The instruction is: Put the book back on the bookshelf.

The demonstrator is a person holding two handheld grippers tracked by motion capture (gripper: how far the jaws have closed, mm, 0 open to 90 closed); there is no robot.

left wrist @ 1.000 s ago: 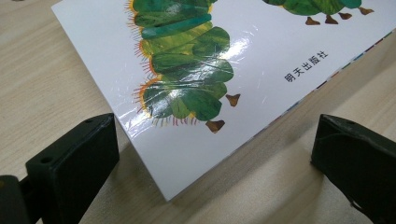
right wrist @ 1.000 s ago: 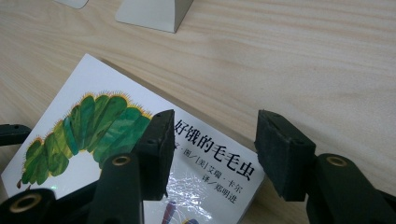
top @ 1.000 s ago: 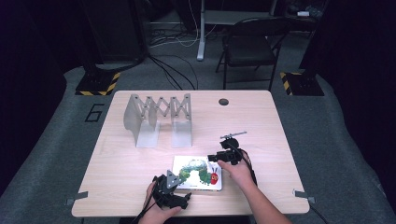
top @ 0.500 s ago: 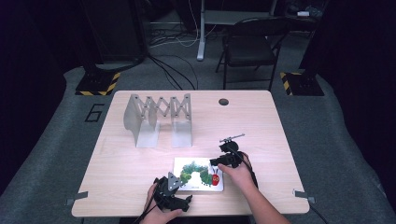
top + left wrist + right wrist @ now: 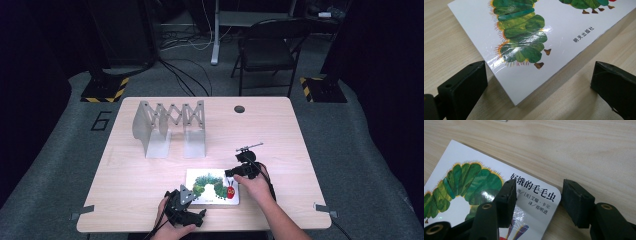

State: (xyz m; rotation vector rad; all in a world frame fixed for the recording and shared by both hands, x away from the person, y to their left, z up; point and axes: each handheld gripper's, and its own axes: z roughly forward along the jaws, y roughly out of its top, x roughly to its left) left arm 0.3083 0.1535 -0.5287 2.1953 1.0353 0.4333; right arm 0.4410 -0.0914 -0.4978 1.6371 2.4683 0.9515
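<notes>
A picture book [image 5: 212, 186] with a green caterpillar on its white cover lies flat on the wooden table [image 5: 150, 175], close to the near edge, between the person's two hands.

The nearest thing to a container is the grey expanding file rack [image 5: 169, 128], which stands upright toward the far left of the table, well apart from the book. Its slots hold nothing visible. A round cable hole [image 5: 239, 108] sits in the tabletop near the far edge.

Left gripper [image 5: 186, 209]: positioned at the near left corner of the book. In the left gripper view its two black jaws stand wide apart, one on each side of that corner, and neither pad touches the book [image 5: 536, 37].

Right gripper [image 5: 239, 171]: positioned at the book's far right corner. In the right gripper view one jaw lies over the cover and the other stands just off the edge, above bare table [image 5: 586, 152]. The jaws have just been closing slightly, with the corner of the book [image 5: 474, 185] between them; they remain apart, with a visible gap, and do not clamp it.

Nothing on the tabletop stands between the book and the rack. Beyond the table stand a black folding chair [image 5: 272, 47] and loose floor cables [image 5: 185, 75].
</notes>
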